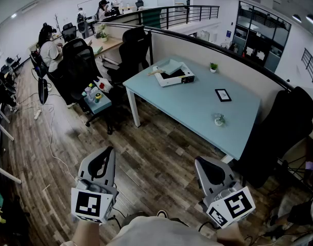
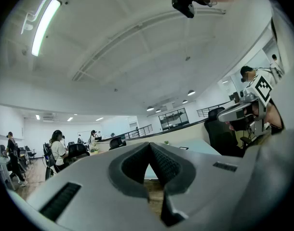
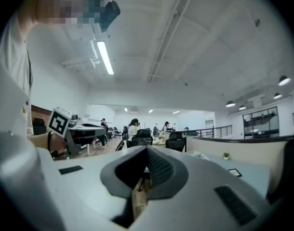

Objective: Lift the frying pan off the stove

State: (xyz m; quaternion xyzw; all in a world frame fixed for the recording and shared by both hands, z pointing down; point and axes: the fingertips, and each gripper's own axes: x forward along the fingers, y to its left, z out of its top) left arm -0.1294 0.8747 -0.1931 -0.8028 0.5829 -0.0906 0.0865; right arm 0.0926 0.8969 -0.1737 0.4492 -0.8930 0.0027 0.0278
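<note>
Both grippers are held low and level over the wooden floor (image 1: 161, 152), side by side and well apart from the pale blue table (image 1: 197, 106) ahead of them. The left gripper (image 1: 106, 152) is closed. In its own view the ribbed pads (image 2: 162, 163) meet at the tip with nothing between them. The right gripper (image 1: 204, 163) is the same, its jaws drawn together and empty, with only floor showing through the gap behind the tips.

Neither the frying pan nor the stove can be made out in any view. The table holds an open white box (image 1: 174, 75) near its far left corner and a small potted plant (image 1: 213, 66) by the partition. A dark-framed flat object (image 1: 223, 95) lies further right, and a small clear item (image 1: 219, 120) sits near the front edge.

A black office chair (image 1: 133, 50) stands at the table's left end and a dark chair (image 1: 279, 132) at its right end. Further back, a person (image 1: 47, 50) sits at another desk.
</note>
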